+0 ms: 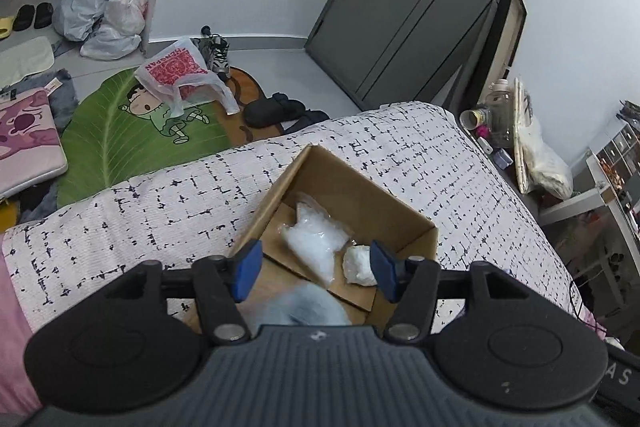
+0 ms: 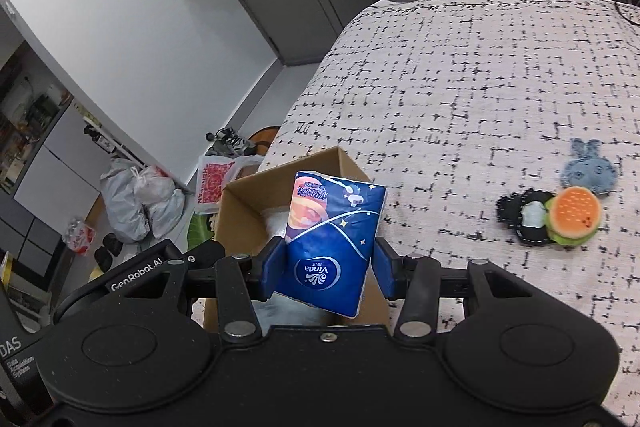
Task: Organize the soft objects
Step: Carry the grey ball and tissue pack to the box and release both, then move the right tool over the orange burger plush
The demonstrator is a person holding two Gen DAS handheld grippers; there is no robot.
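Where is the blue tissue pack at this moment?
In the right wrist view the tissue pack is clamped in the right claw, held above the open cardboard box on the bed.

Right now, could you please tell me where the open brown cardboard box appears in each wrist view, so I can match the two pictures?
Left wrist view: the open brown cardboard box sits at lower centre, just beyond the open left gripper.
Right wrist view: it is left of centre, partly hidden behind the blue tissue pack held in the right gripper.
Shared landmark: the white bedspread with black dashes, on which the box rests.
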